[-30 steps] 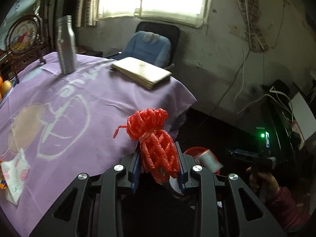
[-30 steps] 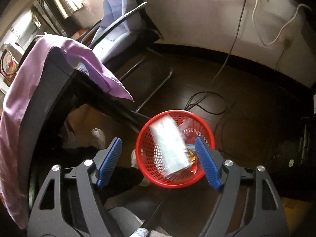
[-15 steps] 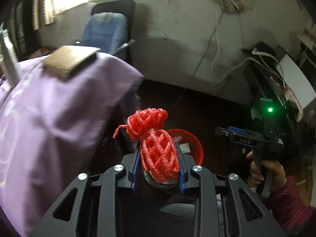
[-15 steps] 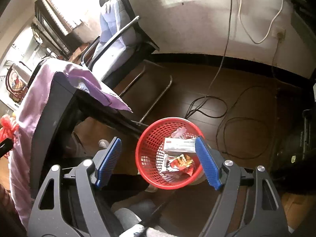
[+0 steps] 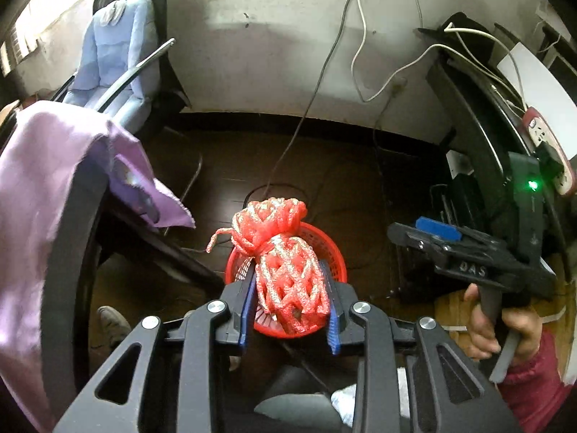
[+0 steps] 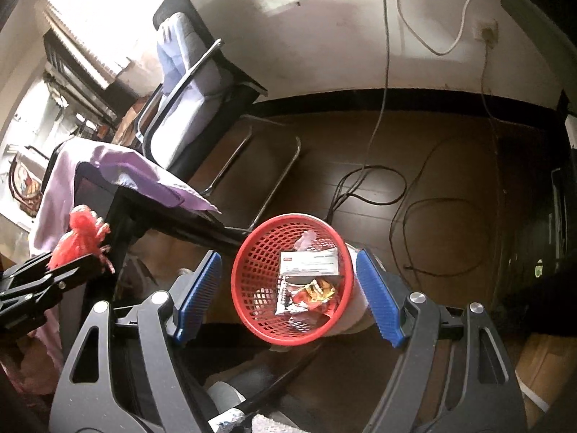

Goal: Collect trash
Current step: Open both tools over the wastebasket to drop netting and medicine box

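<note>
My left gripper (image 5: 288, 299) is shut on a red foam net (image 5: 285, 263) and holds it in the air above the red mesh waste basket (image 5: 331, 249) on the floor. In the right wrist view the basket (image 6: 249, 288) sits between my open, empty right gripper's (image 6: 288, 296) fingers, well below them. It holds a white card (image 6: 310, 261) and several wrappers (image 6: 310, 296). The left gripper with the net (image 6: 77, 238) shows at the left edge of that view, beside the table.
A table with a purple cloth (image 5: 47, 180) stands at the left. A blue office chair (image 6: 187, 83) is behind it by the wall. Cables (image 6: 414, 209) lie on the dark floor. Dark equipment with a green light (image 5: 530, 184) stands at the right.
My left gripper has carried the red net off the table and out over the basket, tilting down. The white card has dropped into the basket. My right gripper stays open above it.
</note>
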### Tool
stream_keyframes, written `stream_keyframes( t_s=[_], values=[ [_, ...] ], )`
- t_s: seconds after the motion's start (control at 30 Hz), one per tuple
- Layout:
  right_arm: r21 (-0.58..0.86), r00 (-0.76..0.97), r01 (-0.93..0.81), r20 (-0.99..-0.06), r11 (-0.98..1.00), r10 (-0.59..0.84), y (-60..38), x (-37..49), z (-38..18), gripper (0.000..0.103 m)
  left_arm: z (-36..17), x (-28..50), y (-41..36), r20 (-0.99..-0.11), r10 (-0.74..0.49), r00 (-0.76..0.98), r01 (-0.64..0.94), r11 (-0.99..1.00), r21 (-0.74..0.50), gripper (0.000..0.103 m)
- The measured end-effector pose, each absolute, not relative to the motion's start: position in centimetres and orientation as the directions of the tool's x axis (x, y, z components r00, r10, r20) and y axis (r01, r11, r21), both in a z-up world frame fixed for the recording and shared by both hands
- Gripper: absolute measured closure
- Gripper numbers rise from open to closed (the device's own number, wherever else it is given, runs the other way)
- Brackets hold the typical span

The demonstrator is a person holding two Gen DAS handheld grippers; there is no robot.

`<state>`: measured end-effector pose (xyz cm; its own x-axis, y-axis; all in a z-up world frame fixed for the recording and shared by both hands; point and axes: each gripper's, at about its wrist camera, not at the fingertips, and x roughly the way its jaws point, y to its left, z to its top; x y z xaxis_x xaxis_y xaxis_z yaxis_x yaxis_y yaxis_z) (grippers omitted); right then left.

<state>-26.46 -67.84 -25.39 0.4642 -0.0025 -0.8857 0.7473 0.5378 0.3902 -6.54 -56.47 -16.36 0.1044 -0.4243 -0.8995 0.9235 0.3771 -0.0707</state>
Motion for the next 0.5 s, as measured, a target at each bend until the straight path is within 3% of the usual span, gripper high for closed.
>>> stream_keyframes(
  t_s=[0.03, 0.1, 0.5],
  values=[
    [0.393, 0.465, 0.749, -0.885, 0.534, -0.002, -67.9, -26.6, -25.5, 0.028, -16.3, -6.5, -56.6, -0.899, -0.423, 0.112, 0.924, 0.378, -0.063, 0.052],
    [0.399, 0.468, 0.751, -0.884, 0.527, 0.001, -68.1, -26.9, -25.6, 0.028, -16.1, -6.8, -56.9, -0.892, -0.431, 0.134, 0.922, 0.383, -0.047, 0.039],
    [0.411, 0.485, 0.735, -0.874, 0.540, 0.006, -67.8, -27.0, -25.0, 0.028, -13.9, -6.2, -54.9, -0.872, -0.438, 0.218, 0.894, 0.449, -0.002, 0.027]
  ],
)
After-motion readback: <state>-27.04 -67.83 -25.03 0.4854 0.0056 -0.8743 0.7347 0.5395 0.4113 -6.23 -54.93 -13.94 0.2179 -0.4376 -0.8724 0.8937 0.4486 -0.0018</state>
